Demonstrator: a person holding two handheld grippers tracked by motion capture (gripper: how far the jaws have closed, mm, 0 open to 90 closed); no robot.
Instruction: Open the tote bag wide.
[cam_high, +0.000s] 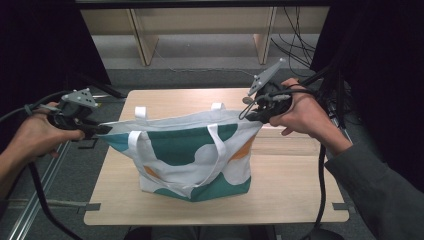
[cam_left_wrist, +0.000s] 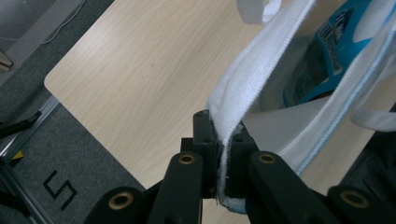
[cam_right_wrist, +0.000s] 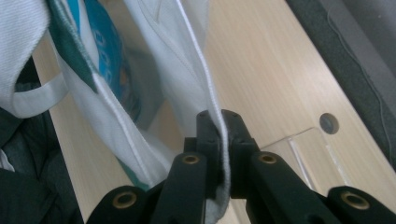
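Left tongs (cam_high: 102, 129) and right tongs (cam_high: 248, 118) each pinch the tote bag (cam_high: 192, 157) rim, mid-frame; keep both ends level and taut above the counter (cam_high: 295, 195).

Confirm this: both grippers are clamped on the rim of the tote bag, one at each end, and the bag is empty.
Not quite. Both the left gripper and the right gripper are clamped on the rim of the tote bag, one at each end, but the bag is not empty: the left gripper view shows a blue package inside it.
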